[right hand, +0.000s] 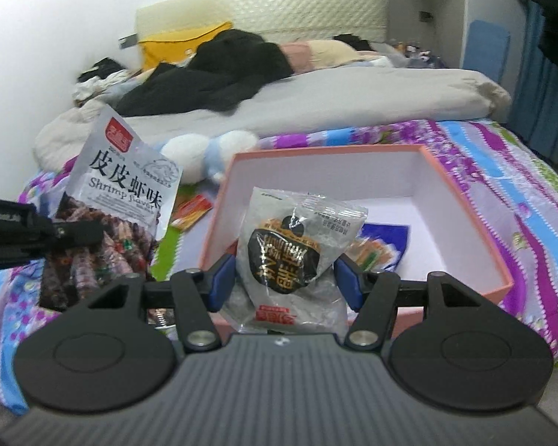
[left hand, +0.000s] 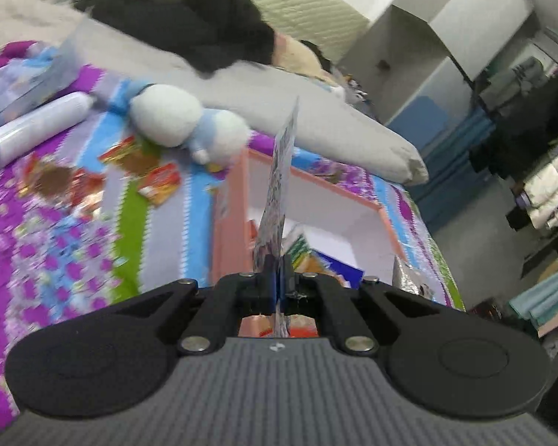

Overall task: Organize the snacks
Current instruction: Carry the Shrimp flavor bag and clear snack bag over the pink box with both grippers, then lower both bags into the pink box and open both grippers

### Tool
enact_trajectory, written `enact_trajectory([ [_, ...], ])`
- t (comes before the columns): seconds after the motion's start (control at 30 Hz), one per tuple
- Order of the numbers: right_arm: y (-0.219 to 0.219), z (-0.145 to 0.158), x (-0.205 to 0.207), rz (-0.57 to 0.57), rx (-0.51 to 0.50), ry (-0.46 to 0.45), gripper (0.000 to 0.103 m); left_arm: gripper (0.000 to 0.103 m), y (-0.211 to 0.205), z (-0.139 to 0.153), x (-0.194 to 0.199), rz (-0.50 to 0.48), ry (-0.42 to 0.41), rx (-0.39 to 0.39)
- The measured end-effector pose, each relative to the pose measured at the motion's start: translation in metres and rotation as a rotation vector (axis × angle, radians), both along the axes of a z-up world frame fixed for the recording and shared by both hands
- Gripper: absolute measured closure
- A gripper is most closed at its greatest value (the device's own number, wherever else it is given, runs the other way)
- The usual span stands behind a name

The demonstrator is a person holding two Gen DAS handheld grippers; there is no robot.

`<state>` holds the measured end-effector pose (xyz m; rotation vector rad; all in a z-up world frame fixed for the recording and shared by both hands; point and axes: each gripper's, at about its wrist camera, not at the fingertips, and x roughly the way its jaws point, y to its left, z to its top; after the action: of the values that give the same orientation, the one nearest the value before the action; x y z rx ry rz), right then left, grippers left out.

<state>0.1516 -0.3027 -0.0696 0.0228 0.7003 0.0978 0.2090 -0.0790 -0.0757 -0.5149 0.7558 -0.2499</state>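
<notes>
Pink box [right hand: 465, 219] sat open on the bed [right hand: 520, 171], a few small packets [right hand: 375, 249] inside. My right claw [right hand: 284, 275] pinched a grey snack bag [right hand: 297, 245] over it. Only the right view showed lettering on the shrimp bag [right hand: 126, 182]; my left claw [left hand: 278, 286], pressed together, held it edge-on.

Each gripper is built on a grey body with fine lengthwise ribbing and a small pale mark at its front edge. Two round black discs are set at either side of it. Black linkage arms are pinned with silver round-headed screws. The right gripper [right hand: 284, 271] is fitted with blue fingertips [right hand: 225, 273]; the left gripper [left hand: 277, 290] shows a blue strip between black fingers.
</notes>
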Motion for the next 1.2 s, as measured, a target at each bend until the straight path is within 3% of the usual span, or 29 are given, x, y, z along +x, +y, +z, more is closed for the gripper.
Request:
enact_trajectory([
  [0.23,-0.029,-0.016,0.031,-0.039,-0.014,0.04,0.041,0.101,-0.04,-0.005,0.047,-0.073,0.015,-0.002],
  [0.63,-0.075,-0.057,0.087,-0.097,-0.005,0.118,0.042,0.101,-0.088,-0.051,0.12,-0.151,0.101,0.004],
  [0.97,-0.086,-0.074,0.107,-0.111,0.001,0.139,0.043,0.099,-0.107,-0.078,0.143,-0.191,0.164,0.038],
  [1.0,-0.086,-0.074,0.107,-0.111,0.003,0.14,0.043,0.086,-0.107,-0.079,0.142,-0.188,0.171,0.048],
  [1.03,-0.086,-0.074,0.107,-0.11,0.005,0.141,0.043,0.061,-0.107,-0.078,0.141,-0.186,0.177,0.056],
  [1.1,-0.084,-0.073,0.104,-0.111,0.009,0.138,0.043,0.04,-0.106,-0.073,0.136,-0.179,0.153,0.069],
  [1.2,-0.082,-0.067,0.097,-0.112,0.014,0.129,0.043,0.04,-0.105,-0.06,0.126,-0.188,0.109,0.084],
])
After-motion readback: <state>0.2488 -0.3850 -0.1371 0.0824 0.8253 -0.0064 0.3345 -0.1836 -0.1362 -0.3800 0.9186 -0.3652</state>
